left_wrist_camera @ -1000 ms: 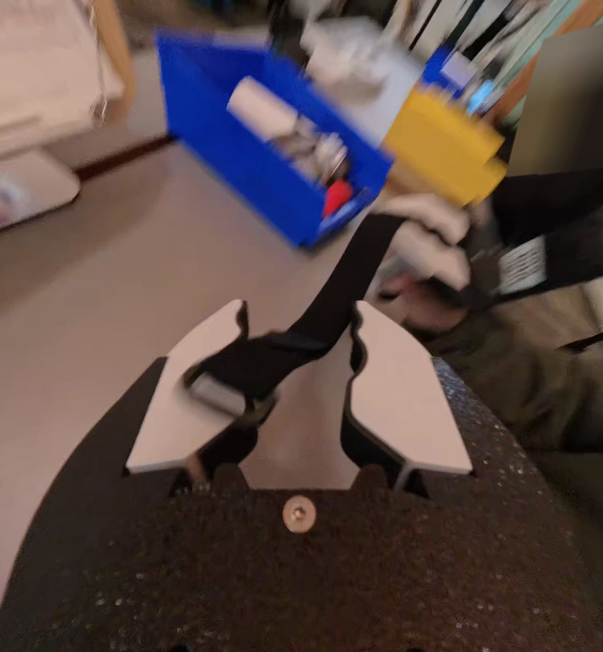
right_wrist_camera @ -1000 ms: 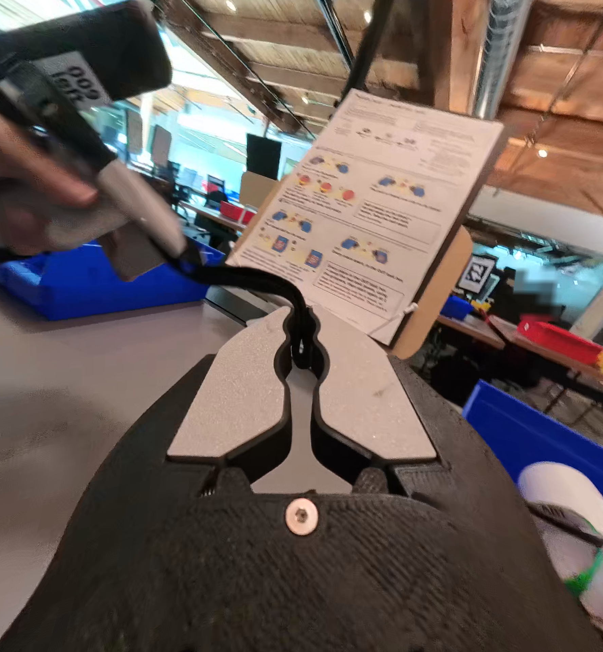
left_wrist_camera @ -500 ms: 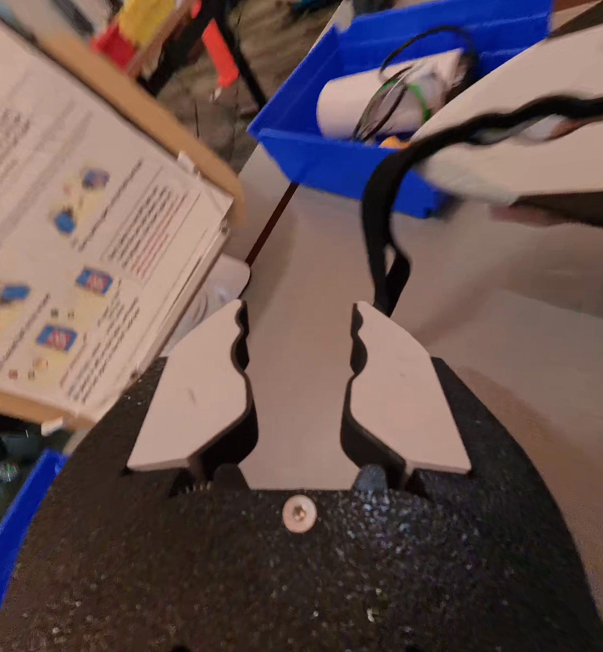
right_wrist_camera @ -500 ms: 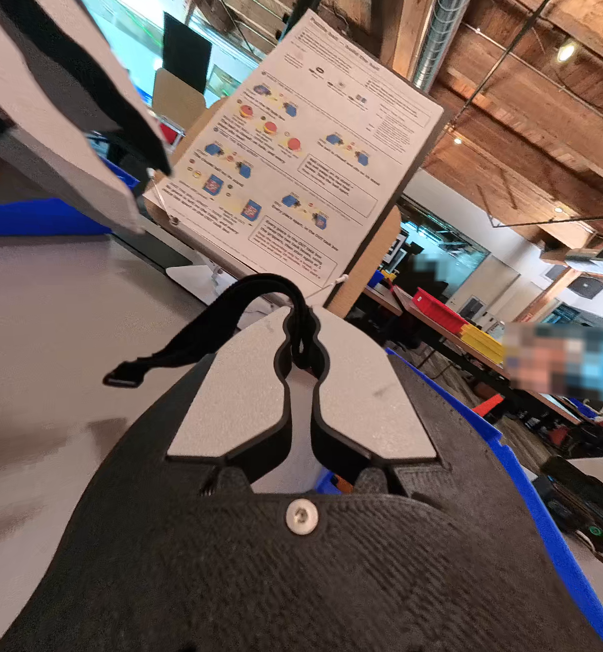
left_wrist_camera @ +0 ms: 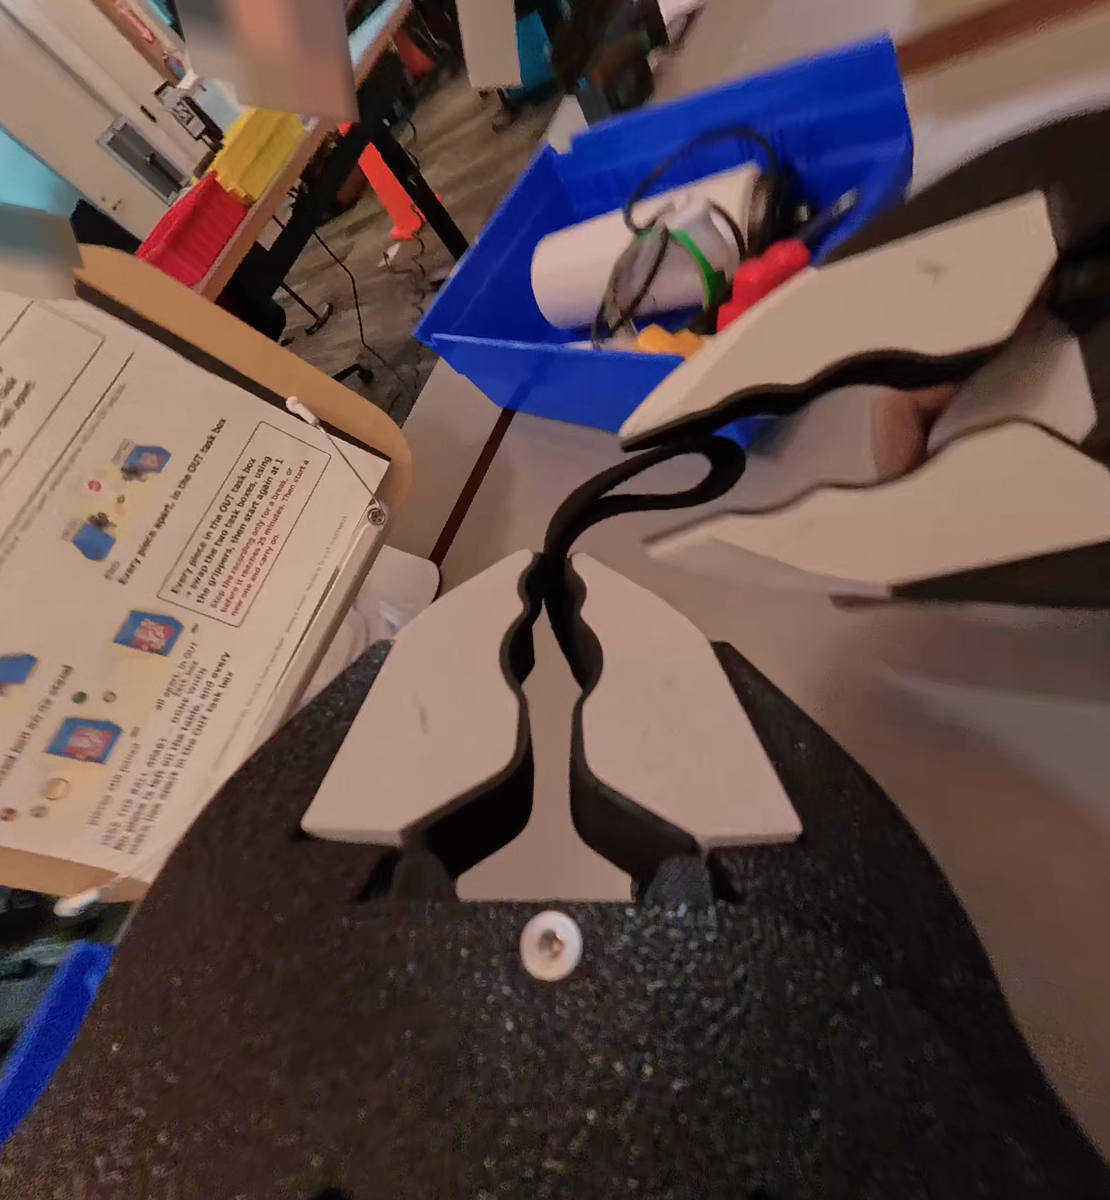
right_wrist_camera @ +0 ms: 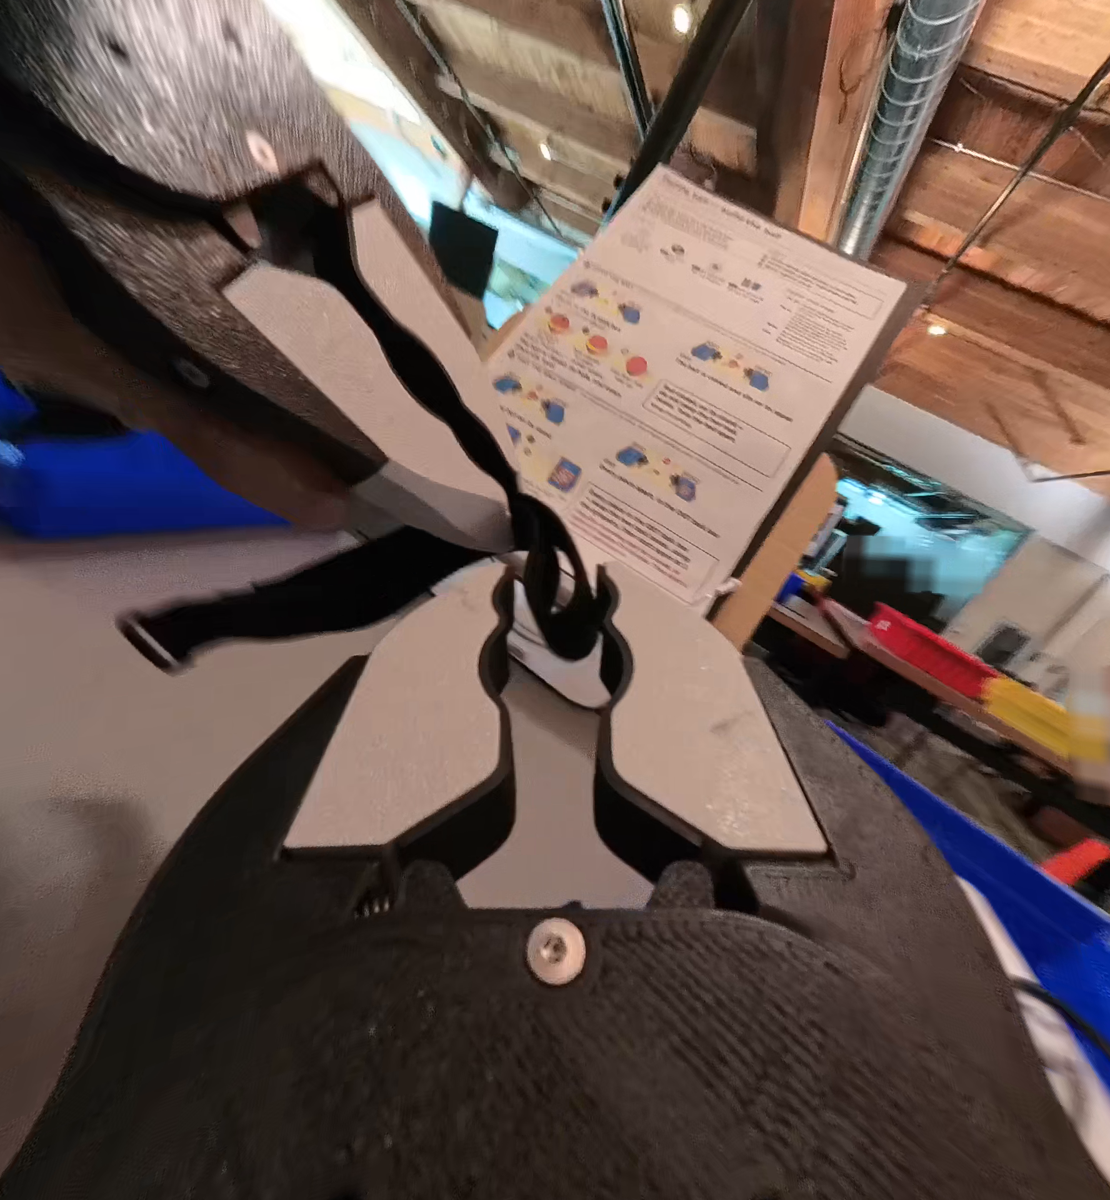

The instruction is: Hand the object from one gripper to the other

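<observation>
A black strap [left_wrist_camera: 643,493] runs between both grippers above the grey table. My left gripper [left_wrist_camera: 547,571] is shut on the strap at its fingertips. My right gripper [right_wrist_camera: 552,584] is open, and the strap [right_wrist_camera: 559,617] loops loosely between its spread fingers. The strap's free end [right_wrist_camera: 247,617] hangs to the left. In the left wrist view the right gripper [left_wrist_camera: 643,487] comes in from the right with its jaws apart around the strap. In the right wrist view the left gripper [right_wrist_camera: 507,519] comes in from the upper left, pinching the strap.
A blue bin [left_wrist_camera: 539,383] with a white roll and small red and yellow parts stands at the back of the grey table [left_wrist_camera: 929,747]. An instruction sheet on a board [left_wrist_camera: 150,519] stands at the left. Another blue bin [right_wrist_camera: 85,480] sits behind the left gripper. My two grippers' fingertips are within a few centimetres of each other.
My left gripper was open and has shut on the strap. My right gripper was shut on the strap and has opened. The two grippers have moved close together.
</observation>
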A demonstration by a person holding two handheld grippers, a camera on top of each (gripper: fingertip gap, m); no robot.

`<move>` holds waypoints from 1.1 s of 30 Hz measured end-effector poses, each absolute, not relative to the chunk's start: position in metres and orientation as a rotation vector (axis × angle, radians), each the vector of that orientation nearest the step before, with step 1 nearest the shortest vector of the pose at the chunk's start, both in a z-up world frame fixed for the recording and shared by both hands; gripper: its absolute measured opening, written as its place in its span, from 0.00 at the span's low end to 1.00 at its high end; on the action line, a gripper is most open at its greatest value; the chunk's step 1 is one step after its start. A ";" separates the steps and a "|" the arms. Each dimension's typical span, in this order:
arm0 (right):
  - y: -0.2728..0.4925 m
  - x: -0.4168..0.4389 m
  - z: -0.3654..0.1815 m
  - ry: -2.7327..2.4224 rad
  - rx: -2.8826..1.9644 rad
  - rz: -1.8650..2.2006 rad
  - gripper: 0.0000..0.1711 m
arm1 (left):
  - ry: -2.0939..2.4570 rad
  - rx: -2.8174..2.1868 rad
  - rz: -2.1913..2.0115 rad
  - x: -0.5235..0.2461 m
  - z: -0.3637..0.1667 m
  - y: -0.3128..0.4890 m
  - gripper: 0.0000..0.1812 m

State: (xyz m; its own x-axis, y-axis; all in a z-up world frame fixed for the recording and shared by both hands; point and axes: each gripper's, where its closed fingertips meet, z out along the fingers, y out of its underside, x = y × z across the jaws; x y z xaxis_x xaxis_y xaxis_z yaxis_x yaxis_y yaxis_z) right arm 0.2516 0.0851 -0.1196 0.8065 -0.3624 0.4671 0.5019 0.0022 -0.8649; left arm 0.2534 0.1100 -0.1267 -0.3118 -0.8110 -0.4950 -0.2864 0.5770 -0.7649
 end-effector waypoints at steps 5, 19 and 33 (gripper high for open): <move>0.088 0.237 -0.112 -0.049 -1.334 -0.245 0.33 | 1.670 -1.012 -1.251 0.250 -0.095 0.107 0.03; 0.091 0.214 -0.116 -0.118 -1.335 0.024 0.01 | 1.566 -0.901 -1.964 0.227 -0.060 0.083 0.03; 0.076 0.278 -0.128 0.085 -1.489 -0.345 0.00 | 1.584 -1.041 -1.136 0.233 -0.084 0.155 0.26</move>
